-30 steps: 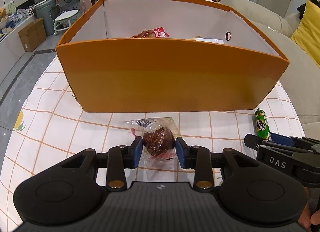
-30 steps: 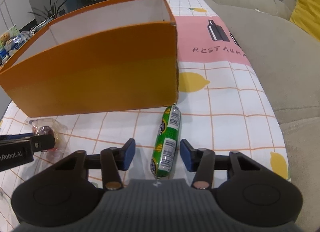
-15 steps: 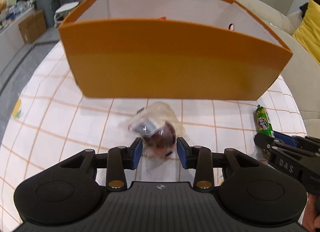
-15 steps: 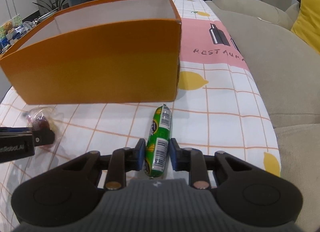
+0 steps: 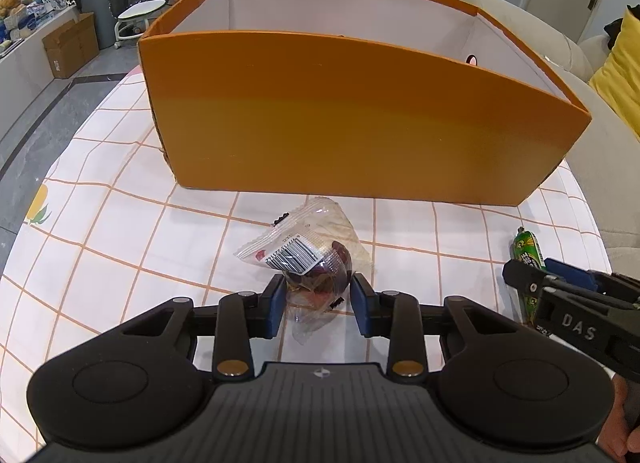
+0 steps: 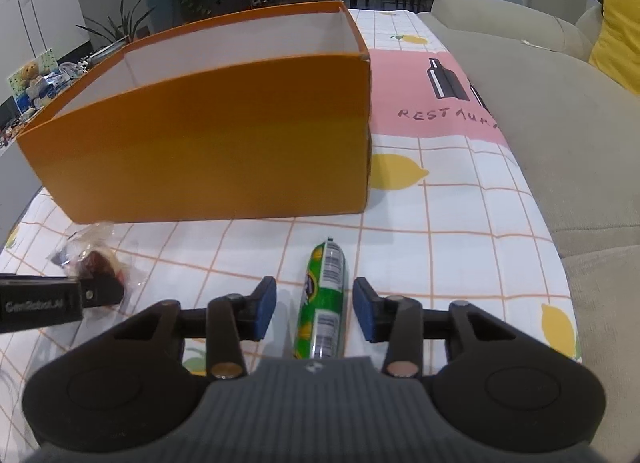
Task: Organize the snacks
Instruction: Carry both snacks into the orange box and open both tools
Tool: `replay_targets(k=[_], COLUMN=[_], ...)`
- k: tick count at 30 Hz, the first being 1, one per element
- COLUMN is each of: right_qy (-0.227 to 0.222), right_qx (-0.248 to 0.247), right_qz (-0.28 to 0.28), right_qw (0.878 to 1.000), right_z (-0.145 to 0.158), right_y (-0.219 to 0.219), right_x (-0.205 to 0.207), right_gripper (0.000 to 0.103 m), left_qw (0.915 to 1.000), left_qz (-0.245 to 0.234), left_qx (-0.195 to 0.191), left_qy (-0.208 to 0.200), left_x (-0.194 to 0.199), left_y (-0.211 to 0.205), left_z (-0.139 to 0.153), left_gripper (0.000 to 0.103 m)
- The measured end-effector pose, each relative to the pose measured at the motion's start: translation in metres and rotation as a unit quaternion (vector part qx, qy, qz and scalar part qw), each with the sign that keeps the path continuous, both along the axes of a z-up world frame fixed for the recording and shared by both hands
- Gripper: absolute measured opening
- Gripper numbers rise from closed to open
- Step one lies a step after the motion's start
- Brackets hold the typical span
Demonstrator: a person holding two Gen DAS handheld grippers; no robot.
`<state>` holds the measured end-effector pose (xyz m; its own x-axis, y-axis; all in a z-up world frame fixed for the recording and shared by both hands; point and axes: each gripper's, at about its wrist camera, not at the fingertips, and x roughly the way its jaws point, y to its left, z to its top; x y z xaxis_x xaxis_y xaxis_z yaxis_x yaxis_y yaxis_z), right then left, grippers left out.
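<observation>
A clear packet with a dark round snack (image 5: 316,267) sits between the pads of my left gripper (image 5: 318,301), which is shut on it just above the checked tablecloth; the packet also shows in the right wrist view (image 6: 94,261). A green sausage stick (image 6: 323,303) lies on the cloth between the fingers of my right gripper (image 6: 314,309), which is open with gaps on both sides. The stick also shows in the left wrist view (image 5: 529,263). The orange box (image 5: 360,115) stands right behind both; its inside is hidden from here.
The table's checked cloth (image 6: 460,255) runs right to a beige sofa (image 6: 568,111) with a yellow cushion (image 6: 616,19). The left table edge drops to a grey floor (image 5: 28,119) with a cardboard carton (image 5: 72,45) and a stool.
My right gripper closed around the sausage stick half a second ago and has opened again; the stick stays on the cloth. My left gripper stays shut on the packet, which has turned barcode-up.
</observation>
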<state>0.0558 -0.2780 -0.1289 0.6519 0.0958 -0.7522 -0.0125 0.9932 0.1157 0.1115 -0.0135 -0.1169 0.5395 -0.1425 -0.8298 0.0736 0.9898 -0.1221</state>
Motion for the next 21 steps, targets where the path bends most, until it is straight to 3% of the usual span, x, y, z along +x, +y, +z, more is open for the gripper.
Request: replay_targets(k=[5,13,21], right_qy=[0.007,0.020,-0.008], right_qx=[-0.020,-0.011,0.000], right_qz=[0.006,0.010,0.022], right_qw=[1.000,1.000,1.000], right_z=[-0.004,0.003,0.040], right_y=[0.003,0.001,0.008], right_x=[-0.002,-0.012,-0.030], right_gripper=[0.022,0.021,0.021], left_qw=[1.0000,0.9997,0.9988], left_qz=[-0.002,-0.011,-0.014], left_qx=[-0.006,-0.019,-0.024], left_qy=[-0.001,-0.013,-0.041], left_x=[-0.001,-0.008,-0.016], left_y=[-0.001,-0.005,-0.006], left_z=[0.003,0.023,0.054], left_gripper=[0.038,0.038,0.037])
